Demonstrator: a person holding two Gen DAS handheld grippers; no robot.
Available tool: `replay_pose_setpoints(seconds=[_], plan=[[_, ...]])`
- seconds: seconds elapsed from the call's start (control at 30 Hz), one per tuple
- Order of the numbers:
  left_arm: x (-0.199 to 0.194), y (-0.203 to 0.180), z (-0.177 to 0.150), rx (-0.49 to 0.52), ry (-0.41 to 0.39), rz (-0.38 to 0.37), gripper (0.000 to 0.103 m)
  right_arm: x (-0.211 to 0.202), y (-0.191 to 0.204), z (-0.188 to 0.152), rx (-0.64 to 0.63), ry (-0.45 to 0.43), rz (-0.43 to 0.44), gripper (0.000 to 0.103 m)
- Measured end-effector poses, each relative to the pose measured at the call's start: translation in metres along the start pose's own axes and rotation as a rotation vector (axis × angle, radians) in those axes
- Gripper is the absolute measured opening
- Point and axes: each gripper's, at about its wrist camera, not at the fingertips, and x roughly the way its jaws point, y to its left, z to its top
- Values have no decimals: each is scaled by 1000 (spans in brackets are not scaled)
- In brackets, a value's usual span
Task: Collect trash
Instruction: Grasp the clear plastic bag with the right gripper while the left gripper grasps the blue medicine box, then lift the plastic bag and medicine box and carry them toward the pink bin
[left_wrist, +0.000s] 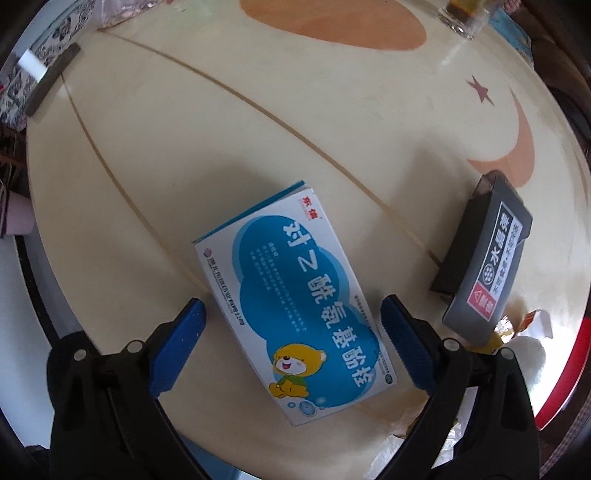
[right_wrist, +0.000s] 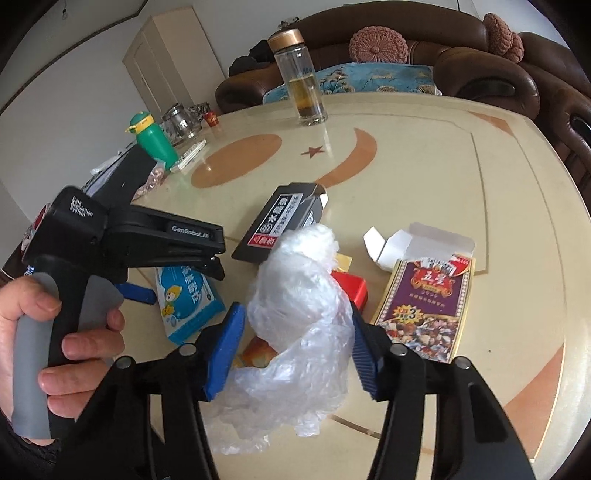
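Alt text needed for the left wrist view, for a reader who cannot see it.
The left tongs, jaws open, straddle a blue-and-white medicine box with a cartoon bear, lying flat on a cream table. A dark grey carton lies to its right, and crumpled plastic shows at the right edge.
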Motion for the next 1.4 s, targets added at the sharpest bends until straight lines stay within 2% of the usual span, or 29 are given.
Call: replay_pose_setpoints(seconds=[0.03, 0.13, 0.17, 0.37, 0.5, 0.77, 0.83, 1.17, 1.2, 1.4], plan=[[-1, -6, 0, 7, -4, 2, 92, -1, 0, -1, 2, -6, -2, 48], [-7, -14, -1, 43, -30, -10, 76, -4, -2, -3, 13, -15, 12, 42], [-9, -18, -2, 49, -24, -22, 74, -4, -2, -3, 11, -17, 8, 41], [-11, -19, 1, 87, -12, -74, 72, -15, -3, -4, 17, -45, -1, 32], [-11, -16, -5, 171, -10, -145, 71, -25, -6, -3, 33, -67, -9, 30], [-19, -20, -19, 306, -85, -202, 71, -50, -5, -1, 50, -119, -38, 30], [-19, -13, -8, 323, -106, -213, 71, -55, -4, -1, 54, -128, -47, 30], [-53, 5, -43, 397, -213, -256, 71, -90, -4, 0, 60, -198, -127, 30], [-55, 15, -46, 404, -219, -264, 71, -93, -5, 0, 64, -202, -133, 30], [-78, 30, -54, 437, -260, -284, 71, -106, -7, -12, 99, -185, -140, 30]])
